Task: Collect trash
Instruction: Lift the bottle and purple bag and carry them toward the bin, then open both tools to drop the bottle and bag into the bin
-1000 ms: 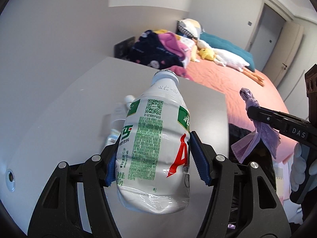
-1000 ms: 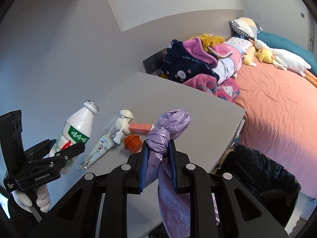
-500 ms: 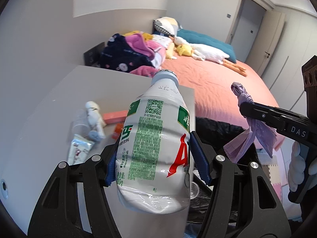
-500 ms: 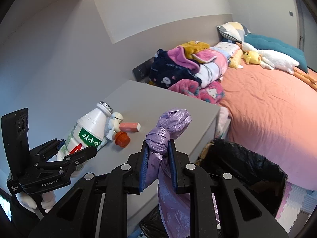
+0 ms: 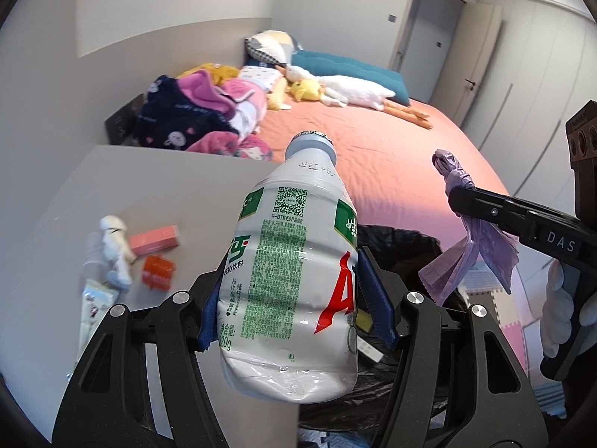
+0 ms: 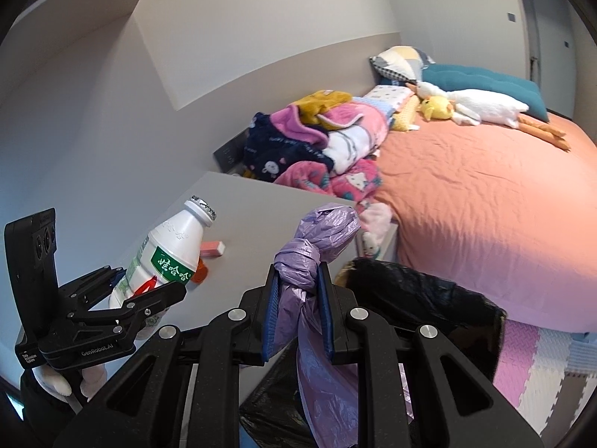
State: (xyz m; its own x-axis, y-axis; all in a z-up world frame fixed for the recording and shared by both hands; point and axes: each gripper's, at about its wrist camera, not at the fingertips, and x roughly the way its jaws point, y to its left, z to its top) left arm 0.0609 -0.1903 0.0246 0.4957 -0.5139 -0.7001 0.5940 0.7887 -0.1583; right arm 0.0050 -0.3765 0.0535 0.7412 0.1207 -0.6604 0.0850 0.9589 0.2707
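Left gripper [image 5: 294, 295] clamped on white bottle [image 5: 291, 272], pads squeezing lower body, cap end tilted up and away toward bed [image 5: 391, 156]. Right gripper [image 6: 298, 291] clenched on knotted purple bag [image 6: 317, 246], tail hanging below jaws. Black-lined bin [image 6: 429, 298] sits lower centre-right of right view, just beside table [image 6: 253, 201] edge. Bag nearly over the rim; bottle over the table edge, bin beyond to right. Right hand looks nearer. Likely drop next.

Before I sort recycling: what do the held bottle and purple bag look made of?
Bottle: seemingly thin white plastic, glossy, with a printed film label; its base is dented. Purple bag: thin, crinkly plastic film, slightly shiny, knotted at the top. Both look like plastic, though the type can't be told.
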